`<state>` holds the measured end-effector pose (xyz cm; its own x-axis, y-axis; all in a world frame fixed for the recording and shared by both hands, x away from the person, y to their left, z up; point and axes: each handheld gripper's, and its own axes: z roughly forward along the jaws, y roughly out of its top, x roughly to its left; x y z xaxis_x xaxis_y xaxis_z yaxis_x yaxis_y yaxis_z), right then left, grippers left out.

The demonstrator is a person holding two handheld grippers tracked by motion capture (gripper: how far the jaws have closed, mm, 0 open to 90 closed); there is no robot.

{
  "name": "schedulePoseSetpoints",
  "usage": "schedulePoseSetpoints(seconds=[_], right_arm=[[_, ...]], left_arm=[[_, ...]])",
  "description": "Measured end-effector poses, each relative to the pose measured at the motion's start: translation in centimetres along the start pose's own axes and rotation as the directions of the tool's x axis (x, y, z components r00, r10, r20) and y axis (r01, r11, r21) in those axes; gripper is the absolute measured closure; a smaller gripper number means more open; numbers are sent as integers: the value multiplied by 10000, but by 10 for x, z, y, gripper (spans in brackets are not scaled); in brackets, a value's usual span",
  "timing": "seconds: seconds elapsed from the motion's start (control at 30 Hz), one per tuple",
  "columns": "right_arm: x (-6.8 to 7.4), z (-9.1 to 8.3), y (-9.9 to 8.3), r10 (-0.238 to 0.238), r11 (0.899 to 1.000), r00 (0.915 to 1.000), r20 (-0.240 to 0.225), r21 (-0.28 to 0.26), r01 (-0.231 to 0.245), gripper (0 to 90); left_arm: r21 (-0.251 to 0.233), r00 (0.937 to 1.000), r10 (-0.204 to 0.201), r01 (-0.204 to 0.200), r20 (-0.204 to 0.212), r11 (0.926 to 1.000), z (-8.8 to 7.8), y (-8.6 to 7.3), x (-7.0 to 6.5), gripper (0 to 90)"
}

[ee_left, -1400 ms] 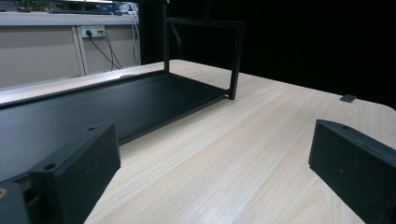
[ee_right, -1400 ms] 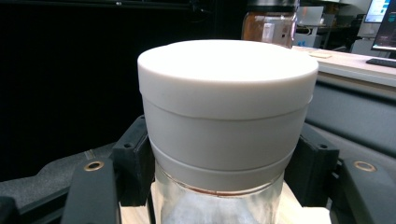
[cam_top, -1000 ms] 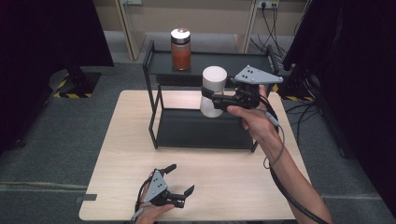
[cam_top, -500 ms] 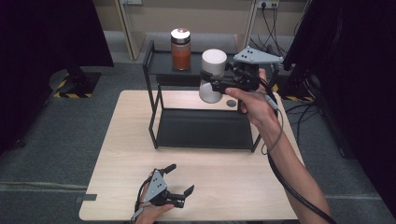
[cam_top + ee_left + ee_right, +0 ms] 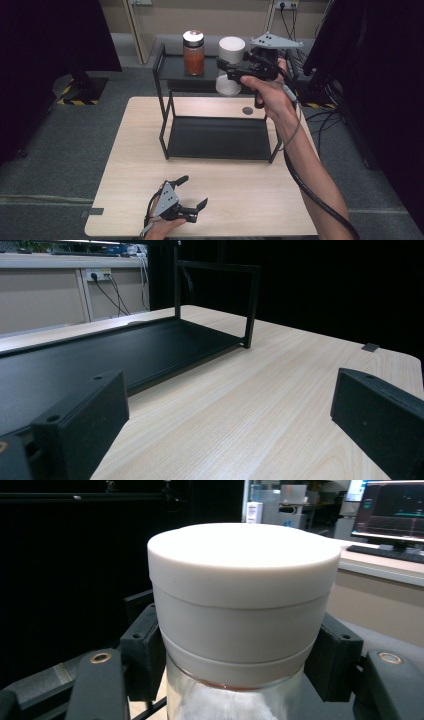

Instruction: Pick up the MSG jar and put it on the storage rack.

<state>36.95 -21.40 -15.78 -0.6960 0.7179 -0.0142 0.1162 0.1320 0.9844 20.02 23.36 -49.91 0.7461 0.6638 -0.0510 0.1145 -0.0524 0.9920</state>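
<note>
Right gripper (image 5: 226, 67) lifts the white-lidded jar (image 5: 231, 70) toward twelve o'clock (jaws clamped on it); left gripper (image 5: 192, 195) rests on the counter (image 5: 135, 150), jaws apart.

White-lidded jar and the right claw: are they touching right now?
Touching. In the right gripper view the right claw has a jaw pressed against each side of the white-lidded jar, just under its lid, with no gap visible.
</note>
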Motion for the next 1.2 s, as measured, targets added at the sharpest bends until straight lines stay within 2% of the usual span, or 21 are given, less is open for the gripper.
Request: schedulePoseSetpoints(seconds=[0.4,0.63,1.2], right_arm=[[-1,17,14,71,10000,9972,749,49,-75,355],[0,31,19,27,9999,9917,1286,148,-47,355],[-4,61,15,250,9995,9784,2051,113,-279,355]], left_arm=[[-2,10000,-15,15,9,10000,0,0,0,14],[-23,10000,-3,3,37,10000,0,0,0,14],[-71,10000,1,0,86,10000,0,-1,-1,14]])
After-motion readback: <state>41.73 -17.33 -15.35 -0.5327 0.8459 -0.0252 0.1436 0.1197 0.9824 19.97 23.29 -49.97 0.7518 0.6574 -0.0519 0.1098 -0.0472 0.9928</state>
